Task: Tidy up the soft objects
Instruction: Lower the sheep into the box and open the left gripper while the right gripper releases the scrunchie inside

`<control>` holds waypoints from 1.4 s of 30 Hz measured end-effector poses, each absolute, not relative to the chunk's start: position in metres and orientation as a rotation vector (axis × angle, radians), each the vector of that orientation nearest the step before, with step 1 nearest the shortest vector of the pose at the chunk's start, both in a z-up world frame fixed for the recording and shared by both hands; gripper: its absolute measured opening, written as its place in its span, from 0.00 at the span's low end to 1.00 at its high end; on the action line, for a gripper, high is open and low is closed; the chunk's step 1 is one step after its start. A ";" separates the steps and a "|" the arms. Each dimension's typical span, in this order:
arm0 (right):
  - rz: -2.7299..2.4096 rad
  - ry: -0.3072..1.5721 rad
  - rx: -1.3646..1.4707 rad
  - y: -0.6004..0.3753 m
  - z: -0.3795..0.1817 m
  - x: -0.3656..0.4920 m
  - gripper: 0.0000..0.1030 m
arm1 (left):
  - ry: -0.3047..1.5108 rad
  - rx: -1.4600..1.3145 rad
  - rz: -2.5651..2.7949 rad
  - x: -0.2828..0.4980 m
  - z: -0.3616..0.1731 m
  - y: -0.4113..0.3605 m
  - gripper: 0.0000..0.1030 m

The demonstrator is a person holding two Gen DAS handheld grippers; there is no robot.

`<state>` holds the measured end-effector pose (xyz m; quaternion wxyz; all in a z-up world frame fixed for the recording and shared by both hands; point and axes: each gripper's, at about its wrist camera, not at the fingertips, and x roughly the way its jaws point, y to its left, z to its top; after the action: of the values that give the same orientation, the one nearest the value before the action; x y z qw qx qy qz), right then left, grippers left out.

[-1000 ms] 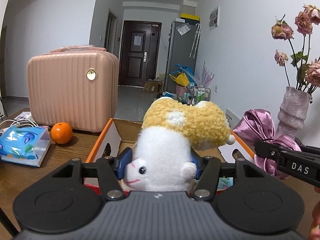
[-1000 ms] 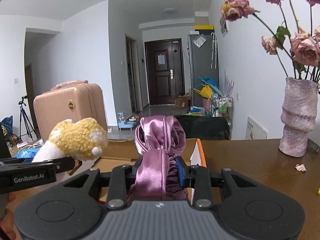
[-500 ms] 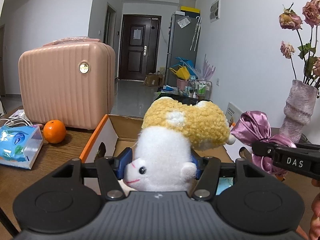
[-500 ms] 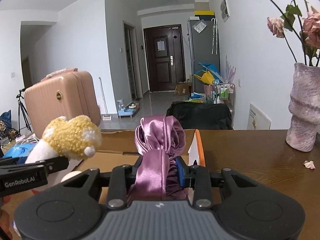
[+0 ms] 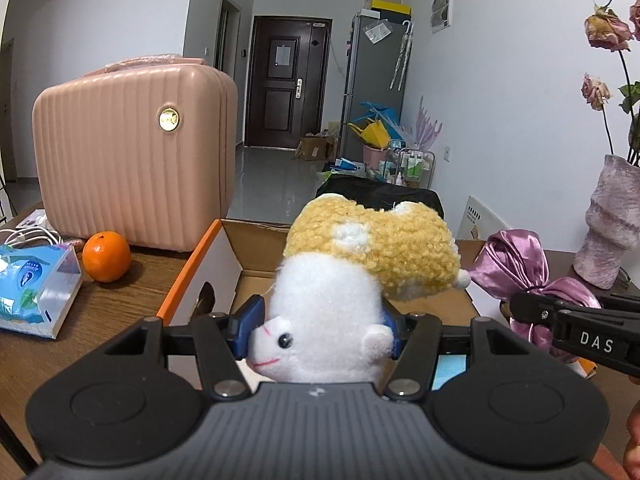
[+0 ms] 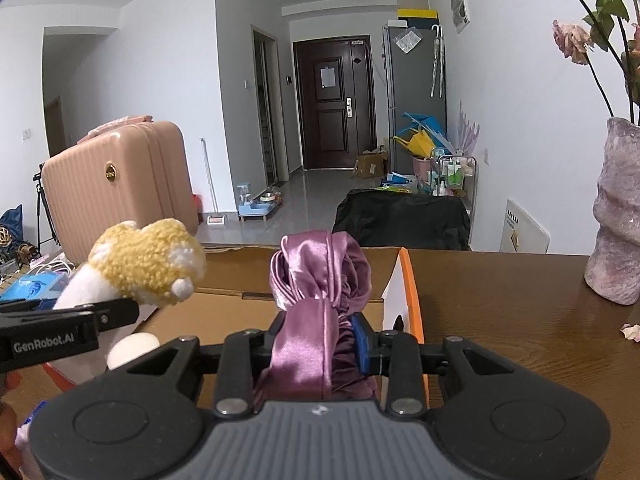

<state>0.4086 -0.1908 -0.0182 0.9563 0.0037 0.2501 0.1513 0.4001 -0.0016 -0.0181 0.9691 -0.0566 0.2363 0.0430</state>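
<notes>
My left gripper (image 5: 318, 330) is shut on a white plush toy with a curly yellow back (image 5: 340, 280), held head-down over the open cardboard box (image 5: 224, 264). From the right wrist view the same plush toy (image 6: 148, 264) and the left gripper (image 6: 100, 316) show at the left, above the box (image 6: 224, 312). My right gripper (image 6: 320, 344) is shut on a bunched purple satin cloth (image 6: 320, 280), over the box near its orange right flap (image 6: 408, 300). In the left wrist view that purple cloth (image 5: 516, 268) and the right gripper (image 5: 536, 312) sit at the right.
A pink ribbed suitcase (image 5: 132, 160), an orange (image 5: 106, 256) and a blue tissue pack (image 5: 32, 292) stand on the wooden table (image 5: 132, 300) left of the box. A mauve vase with dried roses (image 6: 616, 216) stands at the right. A petal (image 6: 632, 330) lies near it.
Both grippers have moved forward over the table with their loads still clamped; the suitcase, orange and box appear closer, and the vase has shifted toward the right edge.
</notes>
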 end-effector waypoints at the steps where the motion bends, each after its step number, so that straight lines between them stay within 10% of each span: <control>1: 0.308 0.511 0.008 -0.190 -0.019 0.409 0.31 | 0.479 -0.116 0.087 0.401 -0.018 -0.001 0.58; 8: 0.313 0.518 0.004 -0.187 -0.021 0.409 0.33 | 0.496 -0.111 0.092 0.402 -0.021 0.000 0.61; 16: 0.299 0.484 0.016 -0.190 -0.016 0.402 0.81 | 0.454 -0.116 0.180 0.396 -0.017 0.004 0.99; 22: 0.276 0.460 0.018 -0.193 -0.013 0.398 1.00 | 0.470 -0.142 0.212 0.399 -0.018 0.014 1.00; 42: 0.231 0.442 0.007 -0.192 -0.015 0.389 1.00 | 0.428 -0.135 0.198 0.387 -0.015 0.011 1.00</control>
<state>0.3886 -0.1917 -0.0146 0.9691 0.0035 0.2187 0.1143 0.3870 0.0106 -0.0152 0.9701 -0.0666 0.2119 0.0981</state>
